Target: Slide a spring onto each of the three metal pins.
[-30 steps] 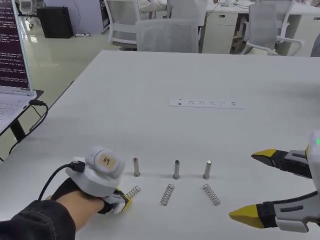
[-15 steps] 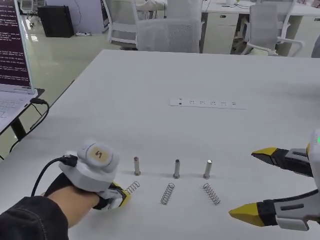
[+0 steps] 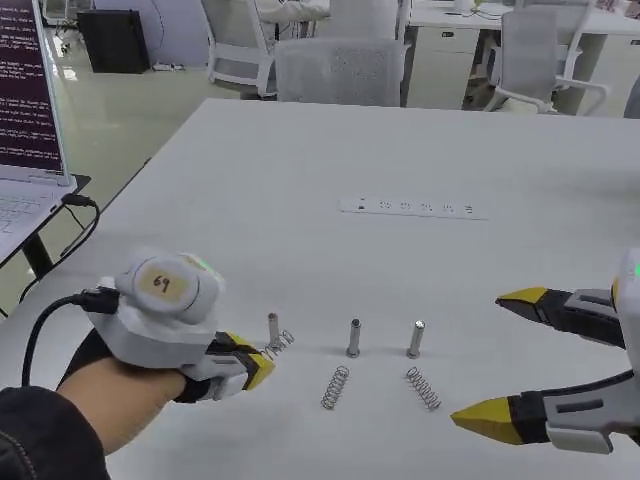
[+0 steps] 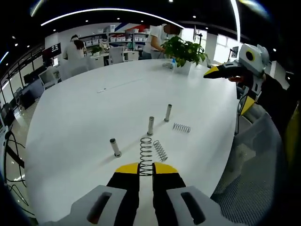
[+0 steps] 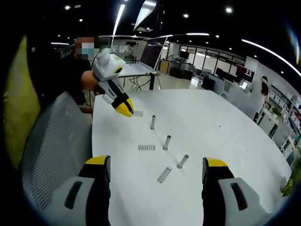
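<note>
Newly lifted coiled spring (image 4: 146, 153) pinched in left gripper (image 4: 146, 166) (beside cylindrical pin (image 3: 272, 326)), right gripper (image 3: 478, 358) jaws spread

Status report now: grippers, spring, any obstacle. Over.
Left gripper shut on one spring, near the left pin. Right gripper open, aside. Pins bare, two springs lie on table. Nothing blocks the pin.

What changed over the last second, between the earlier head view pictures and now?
The left claw has lifted the leftmost spring off the table and carried it toward the left pin; the spring is clamped by one end, beside that pin, not on it. Unchanged: the middle spring and right spring lie on the table, the middle pin and right pin stand bare, the right claw hovers open.
</note>
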{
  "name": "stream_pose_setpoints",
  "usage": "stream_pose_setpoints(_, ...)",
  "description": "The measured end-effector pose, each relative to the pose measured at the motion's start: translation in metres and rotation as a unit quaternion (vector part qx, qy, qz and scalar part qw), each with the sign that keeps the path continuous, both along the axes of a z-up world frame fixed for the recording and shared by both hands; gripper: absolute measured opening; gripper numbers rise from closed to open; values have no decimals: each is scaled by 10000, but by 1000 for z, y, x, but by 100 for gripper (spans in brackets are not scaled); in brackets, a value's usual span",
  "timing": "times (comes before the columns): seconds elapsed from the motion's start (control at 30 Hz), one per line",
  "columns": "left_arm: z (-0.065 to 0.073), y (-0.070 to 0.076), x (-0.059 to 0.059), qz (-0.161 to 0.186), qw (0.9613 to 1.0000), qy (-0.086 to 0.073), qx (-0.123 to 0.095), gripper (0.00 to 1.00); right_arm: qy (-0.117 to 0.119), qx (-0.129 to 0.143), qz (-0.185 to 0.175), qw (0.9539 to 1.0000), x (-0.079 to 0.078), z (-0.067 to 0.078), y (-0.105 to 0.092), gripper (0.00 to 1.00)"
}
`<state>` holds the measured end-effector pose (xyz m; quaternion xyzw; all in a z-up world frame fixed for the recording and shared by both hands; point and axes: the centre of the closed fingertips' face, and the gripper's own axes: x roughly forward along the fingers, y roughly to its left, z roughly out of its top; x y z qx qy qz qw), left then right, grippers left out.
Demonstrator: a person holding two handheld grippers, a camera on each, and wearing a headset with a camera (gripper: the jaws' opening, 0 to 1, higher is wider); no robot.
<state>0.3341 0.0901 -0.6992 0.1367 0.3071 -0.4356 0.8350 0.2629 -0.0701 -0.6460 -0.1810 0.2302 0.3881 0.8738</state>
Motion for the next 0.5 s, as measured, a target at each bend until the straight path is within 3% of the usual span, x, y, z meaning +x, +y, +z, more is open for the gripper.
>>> stream_pose_setpoints(0.2, 22, -10, -8, -94, 9994, -220, -243, 1, -79, 204, 74, 9997, 3, 13, 8, 78)
stream_pose_setpoints(0.5, 35, -23, -17, -213, 9981, -365, -452, 1, -180, 371, 185, 9990, 7, 25, 19, 75)
